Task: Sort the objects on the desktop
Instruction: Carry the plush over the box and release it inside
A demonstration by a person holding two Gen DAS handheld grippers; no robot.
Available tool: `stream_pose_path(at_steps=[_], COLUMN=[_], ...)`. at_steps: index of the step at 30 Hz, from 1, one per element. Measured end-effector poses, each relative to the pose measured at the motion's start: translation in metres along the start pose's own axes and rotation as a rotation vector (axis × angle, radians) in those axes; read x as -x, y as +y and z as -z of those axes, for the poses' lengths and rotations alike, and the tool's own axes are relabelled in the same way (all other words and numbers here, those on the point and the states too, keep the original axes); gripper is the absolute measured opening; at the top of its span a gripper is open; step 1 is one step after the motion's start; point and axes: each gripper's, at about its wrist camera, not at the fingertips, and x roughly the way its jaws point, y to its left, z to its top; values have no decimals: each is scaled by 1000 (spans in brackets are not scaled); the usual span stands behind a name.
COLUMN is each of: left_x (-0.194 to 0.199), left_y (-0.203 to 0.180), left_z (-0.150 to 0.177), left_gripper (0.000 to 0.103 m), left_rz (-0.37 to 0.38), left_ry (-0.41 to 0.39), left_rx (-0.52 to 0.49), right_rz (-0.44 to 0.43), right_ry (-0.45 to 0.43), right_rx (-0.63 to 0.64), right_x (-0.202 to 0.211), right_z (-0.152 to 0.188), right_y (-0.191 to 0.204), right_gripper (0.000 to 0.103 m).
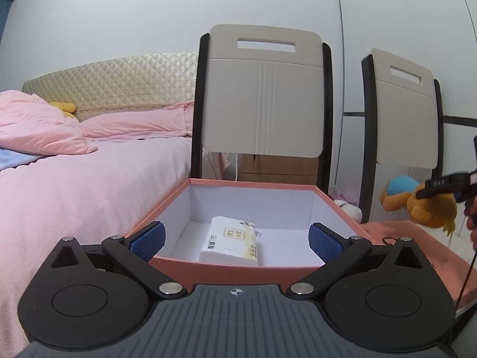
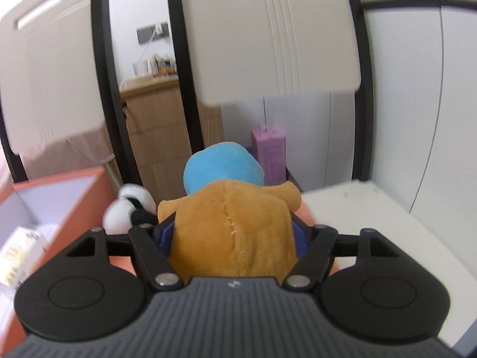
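the right gripper (image 2: 234, 235) is clamped on an orange plush toy (image 2: 232, 232) with a blue cap, its 2 blue pads pressed into the toy's sides at the centre of the right wrist frame. in the left wrist frame the same toy (image 1: 423, 203) shows at the right edge, lifted above the pink tabletop (image 1: 423, 247). the left gripper (image 1: 237, 240) sits at the lower centre with its jaws wide apart, nothing between them, facing the open orange box (image 1: 226, 264). a white tissue pack (image 1: 231, 243) lies on the box floor. a black-and-white plush (image 2: 128, 208) sits left of the orange toy, beside the box wall (image 2: 74, 205). 2 chair backs (image 1: 262, 89) stand behind.
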Motion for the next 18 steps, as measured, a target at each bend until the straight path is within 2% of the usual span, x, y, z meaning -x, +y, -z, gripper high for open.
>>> stream_pose_path(at_steps=[5, 9, 13, 18], left_x=[6, 7, 8, 10], left_y=[5, 11, 17, 25], left_z=[-3, -5, -8, -11], left_gripper=[103, 103, 103, 103], left_rz=[8, 3, -4, -9], left_ry=[-20, -25, -32, -42], left_rx=[25, 49, 74, 102], right_rz=[-47, -115, -198, -252], right_ry=[-56, -75, -36, 82], right_rx=[78, 151, 262, 384], right_x=[28, 37, 26, -16], right_z=[-34, -55, -55, -31], right_y=[41, 91, 156, 228], right_gripper=[73, 73, 73, 73])
